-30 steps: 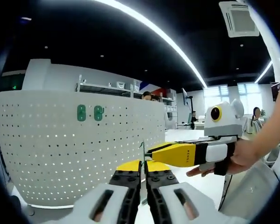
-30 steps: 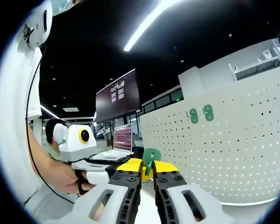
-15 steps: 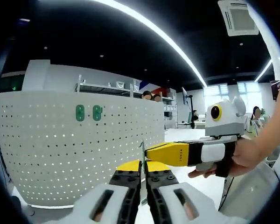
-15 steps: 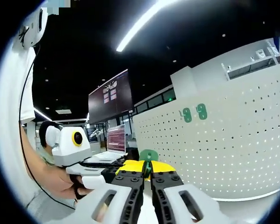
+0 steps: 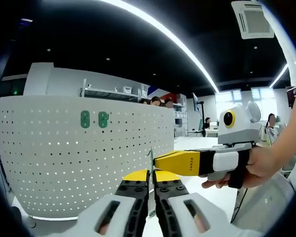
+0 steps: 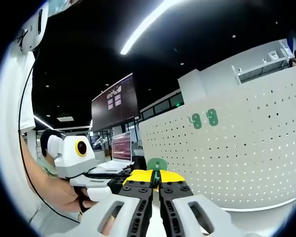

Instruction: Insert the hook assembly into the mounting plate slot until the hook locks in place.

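Between your two grippers: one small green piece (image 6: 157, 165) sits up in the air, well in front of the white pegboard (image 5: 64, 158). That is where the task's thing is.
Left gripper (image 5: 151, 178): jaws pressed together on the thin edge of the green piece, which stands up between their yellow tips in the left gripper view.
Right gripper (image 5: 158, 160): jaws drawn together too, tips touching the same green edge from the side. It looks clamped on it, though the contact itself is hidden.
Hook or plate: you cannot tell from either view where the hook part ends and the plate begins, nor whether the hook has locked.
Risk, skew: your grippers meet almost at a right angle. Push along a line that is off the slot and the hook will likely jam or twist the thin piece.
Risk, slip: each grip is on a narrow edge. A hard shove could pop the piece out of one pair of jaws and drop it.
Risk, hidden work: the yellow tips cover most of the joint. Tilt a little so you can see it seat.
Risk, false finish: letting go before the lock is felt would probably leave the hook loose.
Pegboard hooks (image 5: 94, 119): two green ones hang there already. Leave them alone.
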`<action>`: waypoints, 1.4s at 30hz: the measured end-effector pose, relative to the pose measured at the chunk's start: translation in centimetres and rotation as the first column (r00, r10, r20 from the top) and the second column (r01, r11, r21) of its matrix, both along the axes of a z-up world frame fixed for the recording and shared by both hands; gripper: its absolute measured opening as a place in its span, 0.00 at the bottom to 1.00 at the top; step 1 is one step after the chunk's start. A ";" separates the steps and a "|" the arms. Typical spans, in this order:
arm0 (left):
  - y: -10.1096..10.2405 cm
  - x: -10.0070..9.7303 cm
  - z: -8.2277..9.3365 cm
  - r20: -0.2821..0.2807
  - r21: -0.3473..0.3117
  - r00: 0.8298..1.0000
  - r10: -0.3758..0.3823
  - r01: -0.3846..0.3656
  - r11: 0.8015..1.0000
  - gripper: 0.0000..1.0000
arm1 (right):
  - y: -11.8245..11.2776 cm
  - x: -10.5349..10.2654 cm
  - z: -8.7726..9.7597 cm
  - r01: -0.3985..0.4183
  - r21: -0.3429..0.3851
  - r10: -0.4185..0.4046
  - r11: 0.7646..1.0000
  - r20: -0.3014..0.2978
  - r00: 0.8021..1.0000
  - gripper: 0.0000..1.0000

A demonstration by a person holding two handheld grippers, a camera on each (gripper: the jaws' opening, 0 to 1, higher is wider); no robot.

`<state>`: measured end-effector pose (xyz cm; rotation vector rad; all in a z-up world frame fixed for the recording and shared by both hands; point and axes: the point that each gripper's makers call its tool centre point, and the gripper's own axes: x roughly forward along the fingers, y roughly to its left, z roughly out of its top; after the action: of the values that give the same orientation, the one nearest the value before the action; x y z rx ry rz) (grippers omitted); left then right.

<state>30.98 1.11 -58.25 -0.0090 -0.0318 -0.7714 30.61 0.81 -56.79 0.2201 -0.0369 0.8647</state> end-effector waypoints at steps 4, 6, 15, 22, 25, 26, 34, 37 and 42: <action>0.0 0.0 0.1 0.005 -0.001 1.000 0.002 -0.002 1.000 0.03 | 0.1 0.0 0.1 0.001 -0.007 -0.001 1.000 0.000 1.000 0.00; 0.0 0.0 0.1 0.005 -0.005 1.000 0.002 -0.002 1.000 0.04 | 0.1 -0.1 0.2 -0.002 -0.010 0.002 1.000 0.002 1.000 0.00; 0.5 0.5 -0.8 -0.061 -0.024 0.998 0.007 -0.008 1.000 0.34 | 0.0 0.0 0.2 0.000 -0.008 0.000 1.000 -0.002 1.000 0.00; 0.2 0.7 -2.9 -0.137 0.006 0.991 -0.003 0.004 1.000 0.72 | 0.1 0.1 0.1 -0.004 -0.011 0.004 1.000 -0.004 1.000 0.00; 0.0 0.8 -3.6 -0.147 0.027 0.989 -0.002 0.006 1.000 0.82 | 0.1 0.1 0.2 -0.004 -0.014 0.004 1.000 -0.002 1.000 0.00; 0.0 0.8 -3.6 -0.152 0.015 0.988 -0.003 0.005 1.000 0.88 | 0.1 0.0 0.2 -0.003 -0.016 0.003 1.000 -0.001 1.000 0.00; -0.2 0.7 -3.5 -0.148 0.027 0.989 -0.011 0.015 1.000 0.89 | 0.0 0.1 0.2 -0.006 0.004 0.006 1.000 -0.010 1.000 0.00; 0.0 0.8 -3.4 -0.145 0.024 0.989 -0.002 0.005 1.000 0.88 | 0.0 0.1 0.3 -0.005 0.005 0.005 1.000 -0.011 1.000 0.00; 0.3 0.8 -3.5 -0.148 0.024 0.989 0.008 -0.004 1.000 0.86 | 0.0 0.3 0.5 0.024 -0.049 -0.023 0.999 0.023 0.999 0.00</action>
<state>31.81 1.37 -61.71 -0.0436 0.1184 -0.7634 30.88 0.85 -56.34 0.1641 -0.0389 0.8437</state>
